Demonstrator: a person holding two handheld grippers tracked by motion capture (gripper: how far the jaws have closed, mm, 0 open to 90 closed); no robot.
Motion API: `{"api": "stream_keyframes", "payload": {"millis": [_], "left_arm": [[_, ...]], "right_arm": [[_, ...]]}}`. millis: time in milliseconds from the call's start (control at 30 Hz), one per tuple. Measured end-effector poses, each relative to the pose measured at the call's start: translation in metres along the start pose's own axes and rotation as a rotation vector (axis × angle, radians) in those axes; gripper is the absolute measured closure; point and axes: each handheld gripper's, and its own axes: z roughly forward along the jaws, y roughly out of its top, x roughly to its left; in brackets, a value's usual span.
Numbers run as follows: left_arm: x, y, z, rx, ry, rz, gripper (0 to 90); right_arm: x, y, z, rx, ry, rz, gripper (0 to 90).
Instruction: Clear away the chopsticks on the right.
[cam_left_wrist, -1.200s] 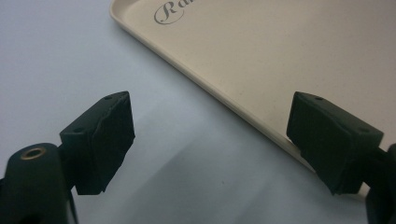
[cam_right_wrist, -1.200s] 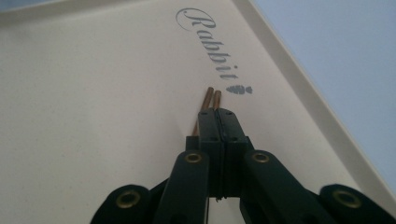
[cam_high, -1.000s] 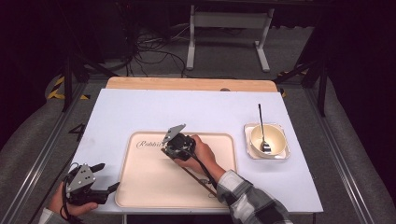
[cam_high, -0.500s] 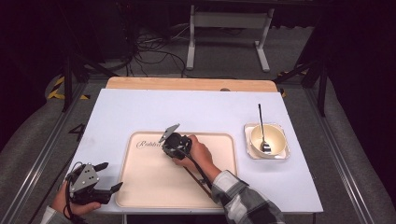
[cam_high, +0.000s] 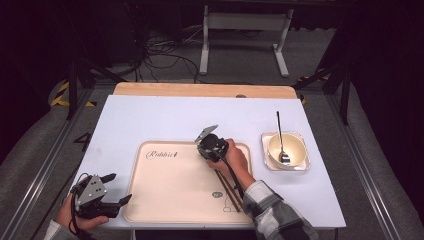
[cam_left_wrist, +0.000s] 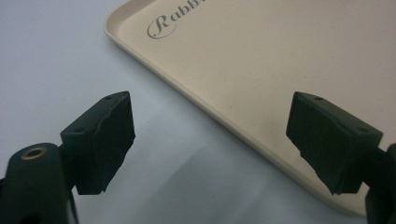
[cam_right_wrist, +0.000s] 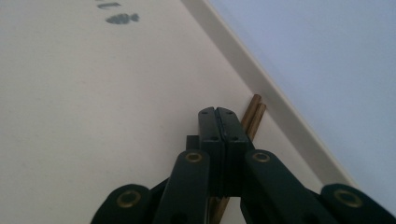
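Table evenly lit, surroundings dark; close views soft, slightly blurred.

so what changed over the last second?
The right hand-held gripper slid rightward over the tray, jaws shut throughout, nothing taken or released. Left hand-held gripper, open, stayed put, as did the bowl and spoon.

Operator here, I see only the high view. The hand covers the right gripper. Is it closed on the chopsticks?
Observer: No. The right gripper is shut with nothing between its jaws; the chopsticks lie flat beside its tip.
Operator: Where do they lie exactly?
Observer: On the tray, close along its rim.
Operator: And the left gripper?
Observer: The left gripper is open and empty, over the tray's edge and the table.
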Motion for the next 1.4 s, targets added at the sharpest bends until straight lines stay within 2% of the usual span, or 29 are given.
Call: {"api": "stream_keyframes", "payload": {"millis": [133, 233, 300, 433, 500, 800, 967, 1100, 1133, 1167, 1233, 1333, 1367, 1400], "left_arm": [[0.000, 0.000, 0.000, -0.003, 0.002, -0.002, 16.0], [0.000, 0.001, 0.000, -0.006, 0.004, -0.006, 16.0], [0.000, 0.001, 0.001, -0.004, 0.001, -0.009, 16.1], [0.000, 0.001, 0.000, -0.001, 0.006, -0.008, 16.1], [0.001, 0.000, 0.000, -0.002, 0.010, -0.017, 16.0], [0.001, 0.000, 0.000, 0.007, 0.020, -0.029, 16.0], [0.003, 0.000, -0.001, 0.007, 0.032, -0.037, 16.1], [0.003, -0.001, -0.003, 0.011, 0.047, -0.042, 16.3], [0.002, -0.001, -0.004, 0.010, 0.042, -0.048, 16.3], [0.003, -0.002, -0.004, 0.008, 0.047, -0.050, 16.3], [0.003, -0.003, -0.005, 0.010, 0.045, -0.058, 16.4], [0.004, -0.002, -0.005, 0.012, 0.042, -0.060, 16.4], [0.004, -0.002, -0.004, 0.009, 0.041, -0.061, 16.5], [0.004, -0.002, -0.004, 0.010, 0.040, -0.063, 16.5]], "right_arm": [[-0.009, -0.011, -0.006, 0.000, -0.018, 0.032, 90.0], [-0.014, -0.020, -0.011, -0.002, -0.052, 0.036, 90.0], [-0.017, -0.025, -0.014, 0.011, -0.091, 0.032, 90.0], [-0.026, -0.040, -0.022, 0.006, -0.119, 0.069, 90.0], [-0.028, -0.043, -0.024, 0.005, -0.120, 0.076, 90.0], [-0.049, -0.074, -0.041, 0.005, -0.190, 0.129, 90.0], [-0.052, -0.081, -0.045, -0.011, -0.176, 0.169, 88.9], [-0.047, -0.080, -0.045, -0.008, -0.191, 0.152, 87.6], [-0.047, -0.082, -0.044, -0.031, -0.192, 0.171, 87.3], [-0.047, -0.082, -0.044, -0.031, -0.192, 0.171, 87.3], [-0.046, -0.085, -0.045, -0.066, -0.213, 0.191, 88.6], [-0.045, -0.086, -0.050, -0.097, -0.218, 0.183, 87.5], [-0.045, -0.089, -0.055, -0.146, -0.192, 0.206, 86.5], [-0.045, -0.090, -0.057, -0.166, -0.184, 0.206, 86.8]]}}
